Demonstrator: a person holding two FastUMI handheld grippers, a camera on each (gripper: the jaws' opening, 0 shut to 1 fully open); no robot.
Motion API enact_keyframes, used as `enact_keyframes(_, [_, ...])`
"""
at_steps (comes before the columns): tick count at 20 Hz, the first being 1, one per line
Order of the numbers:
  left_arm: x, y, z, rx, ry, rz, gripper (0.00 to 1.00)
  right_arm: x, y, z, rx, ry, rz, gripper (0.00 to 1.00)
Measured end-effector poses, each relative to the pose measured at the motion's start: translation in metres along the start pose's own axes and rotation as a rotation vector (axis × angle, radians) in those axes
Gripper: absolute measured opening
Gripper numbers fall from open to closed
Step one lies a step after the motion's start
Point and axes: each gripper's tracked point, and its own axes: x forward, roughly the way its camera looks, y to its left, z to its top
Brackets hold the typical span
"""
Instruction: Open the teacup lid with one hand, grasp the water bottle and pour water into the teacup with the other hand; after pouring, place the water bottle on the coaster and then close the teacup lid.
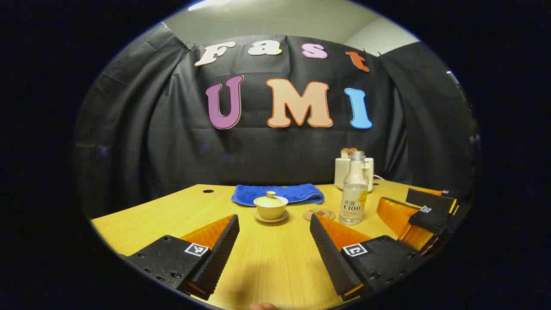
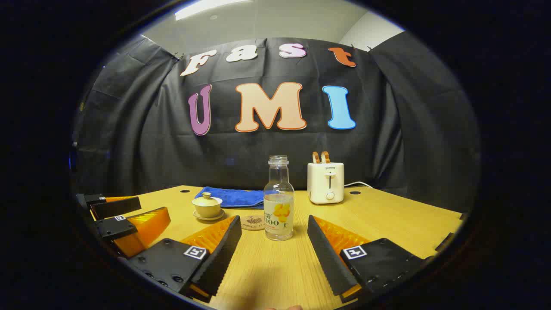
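In the left gripper view, the left hand-held gripper (image 1: 274, 254) sits at the bottom of the frame with its fingers spread wide, nothing between them, above the wooden counter (image 1: 142, 219). Just above the gap, at centre, the teacup (image 1: 270, 208) stands on its saucer with the lid (image 1: 270, 199) on. A coaster (image 1: 319, 214) lies right of it, with the water bottle (image 1: 354, 189) upright just beside that. A blue towel (image 1: 277, 193) lies behind the cup.

In the right gripper view, the right hand-held gripper (image 2: 274, 252) is likewise spread and empty at the bottom. The uncapped bottle (image 2: 279, 200) stands at centre, the coaster (image 2: 252, 222) touching its left base in the picture, the lidded teacup (image 2: 207, 207) farther left. A white toaster (image 2: 326, 182) stands behind at right of centre.
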Motion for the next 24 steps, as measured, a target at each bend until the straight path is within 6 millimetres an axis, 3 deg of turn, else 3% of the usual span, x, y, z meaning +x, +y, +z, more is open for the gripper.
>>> enact_keyframes(24, [0.0022,-0.0015,-0.0028,0.003,0.001,-0.017,0.96,-0.0018,0.008,-0.0009,0.003,0.001,0.029,0.98])
